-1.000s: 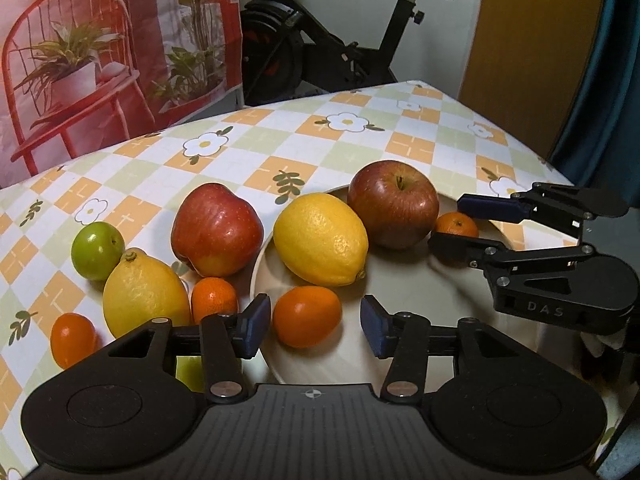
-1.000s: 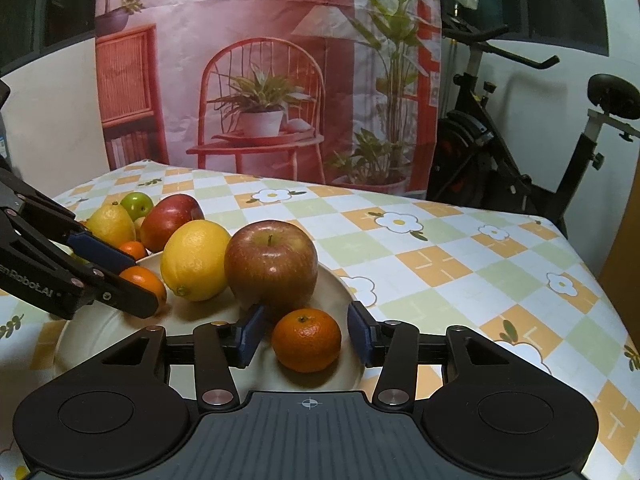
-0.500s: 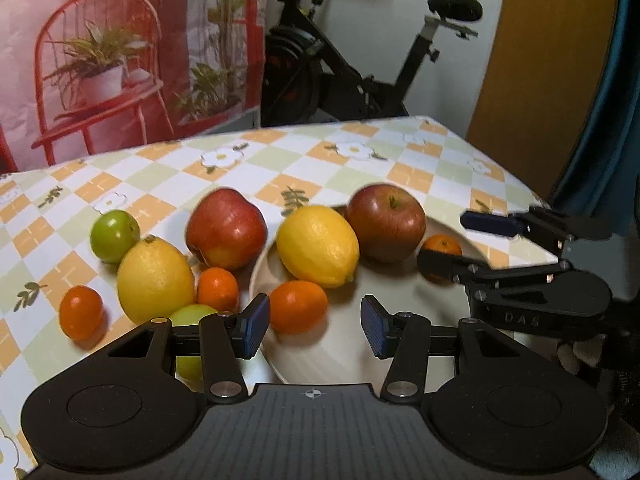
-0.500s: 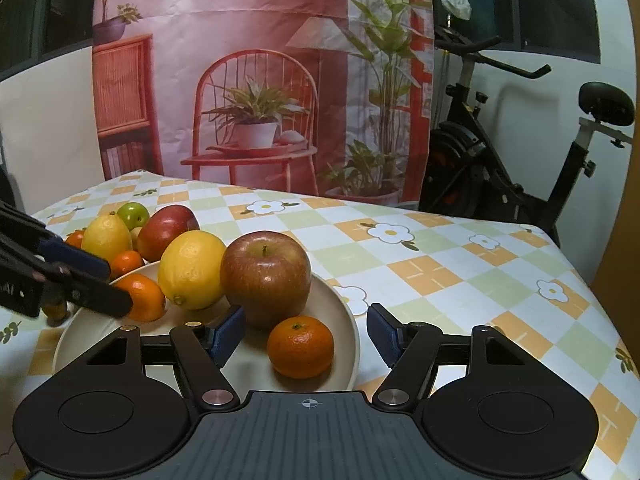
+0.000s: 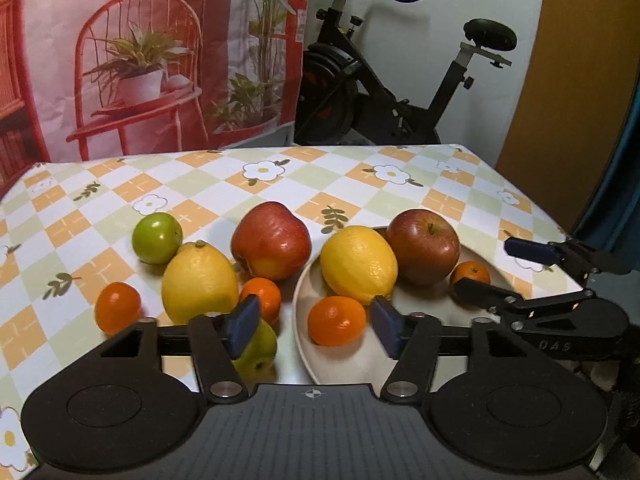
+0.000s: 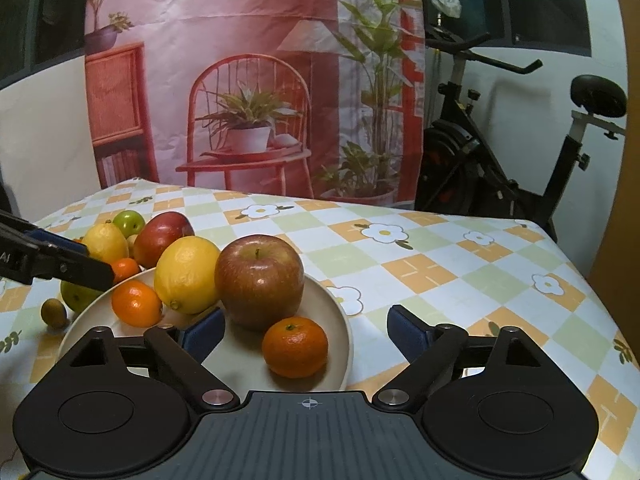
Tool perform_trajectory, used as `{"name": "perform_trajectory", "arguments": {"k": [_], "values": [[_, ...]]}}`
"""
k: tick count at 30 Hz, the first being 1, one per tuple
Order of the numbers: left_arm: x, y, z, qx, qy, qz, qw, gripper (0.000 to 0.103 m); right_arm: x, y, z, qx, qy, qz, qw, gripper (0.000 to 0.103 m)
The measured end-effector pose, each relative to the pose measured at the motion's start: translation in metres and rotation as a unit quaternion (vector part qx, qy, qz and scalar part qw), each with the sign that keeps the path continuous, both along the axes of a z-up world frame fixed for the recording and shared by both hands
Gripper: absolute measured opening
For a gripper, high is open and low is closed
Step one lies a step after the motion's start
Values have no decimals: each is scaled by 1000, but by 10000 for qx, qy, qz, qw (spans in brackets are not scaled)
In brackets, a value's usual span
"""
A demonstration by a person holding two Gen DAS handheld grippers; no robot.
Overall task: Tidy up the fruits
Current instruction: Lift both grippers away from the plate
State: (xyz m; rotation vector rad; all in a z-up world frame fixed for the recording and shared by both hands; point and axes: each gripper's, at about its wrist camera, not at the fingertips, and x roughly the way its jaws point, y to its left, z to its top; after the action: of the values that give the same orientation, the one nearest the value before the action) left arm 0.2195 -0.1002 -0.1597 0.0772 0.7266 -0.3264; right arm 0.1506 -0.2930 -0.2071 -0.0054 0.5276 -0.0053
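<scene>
A cream plate [image 5: 404, 300] holds a lemon [image 5: 358, 264], a red apple [image 5: 424, 246], an orange [image 5: 336, 320] and a small tangerine [image 5: 470, 274]. My left gripper [image 5: 314, 324] is open and its jaws are opening. The orange lies between them, untouched. My right gripper [image 6: 304, 332] is also open with jaws opening wide. The tangerine [image 6: 295, 346] rests on the plate [image 6: 344, 320] between its pads, free of both. Left of the plate on the cloth lie a red apple [image 5: 270, 246], a lemon [image 5: 200, 282], a green fruit [image 5: 157, 237] and an orange [image 5: 117, 307].
A tangerine [image 5: 262, 298] and a green fruit [image 5: 256, 346] sit close under my left finger. A small brown fruit [image 6: 54, 313] lies near the plate. The right gripper [image 5: 496, 270] reaches over the plate's right side. An exercise bike [image 6: 500, 168] stands behind the table.
Both grippers' jaws have spread wider. The right pads have moved away from the tangerine's sides. The left gripper has drawn back a little and rolled, bringing more of the loose fruit into view.
</scene>
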Motion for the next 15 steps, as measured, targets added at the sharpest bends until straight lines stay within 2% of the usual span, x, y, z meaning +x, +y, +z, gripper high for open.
{"name": "perform_trajectory", "arguments": {"k": [4,9,15], "values": [[-1,4,4,55,-138,11,9999,71,-2,-3,1,28,-44,-137,9999,90],[3,36,33,-47,-511,190,9985,71,-10,-5,2,-23,-260,-500,9984,93],[11,94,64,-118,-663,820,9944,71,-12,-7,1,-36,-218,-789,9966,93]]}}
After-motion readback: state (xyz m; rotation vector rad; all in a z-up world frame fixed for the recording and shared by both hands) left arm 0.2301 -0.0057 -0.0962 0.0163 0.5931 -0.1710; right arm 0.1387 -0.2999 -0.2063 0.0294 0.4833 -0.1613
